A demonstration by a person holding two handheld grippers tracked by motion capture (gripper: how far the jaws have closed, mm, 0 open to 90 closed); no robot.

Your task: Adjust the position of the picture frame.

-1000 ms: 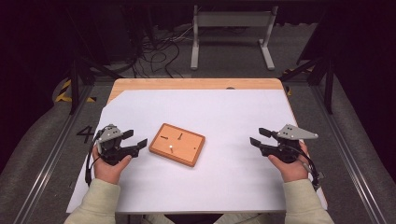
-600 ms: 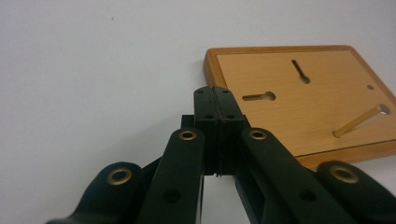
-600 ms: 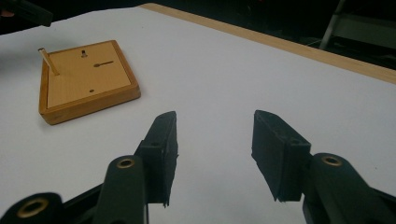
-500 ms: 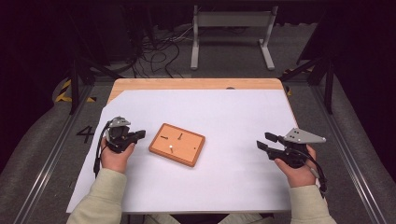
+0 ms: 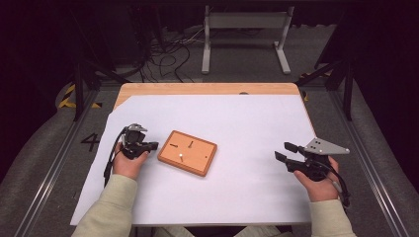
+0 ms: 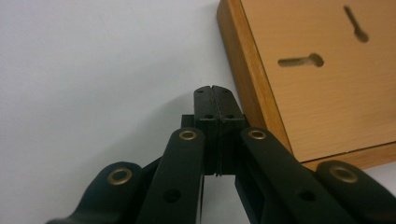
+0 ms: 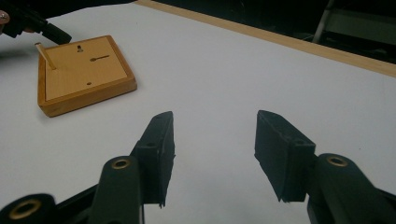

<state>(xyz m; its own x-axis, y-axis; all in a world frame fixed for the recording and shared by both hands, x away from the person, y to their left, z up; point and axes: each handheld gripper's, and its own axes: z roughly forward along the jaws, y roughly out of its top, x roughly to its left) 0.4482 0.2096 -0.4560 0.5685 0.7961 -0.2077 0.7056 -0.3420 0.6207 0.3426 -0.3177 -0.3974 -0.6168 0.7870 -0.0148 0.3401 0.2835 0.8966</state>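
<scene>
Closing since before, left gripper [image 5: 148,146] fingers meet beside pegged wooden board [image 5: 188,152]; right gripper [image 5: 285,152] fingers spread

A white sheet [image 5: 237,123] is spread over most of a wooden table [image 5: 197,89], whose bare edge is left exposed along the far side. Beyond the table, tangled black cables [image 5: 170,54] are seen on the grey floor [image 5: 29,163], just beside a pale metal frame [image 5: 244,34] with two feet. A painted figure 4 [image 5: 91,142] and yellow-black striped tape [image 5: 66,96] are marked on the floor at the left.
</scene>
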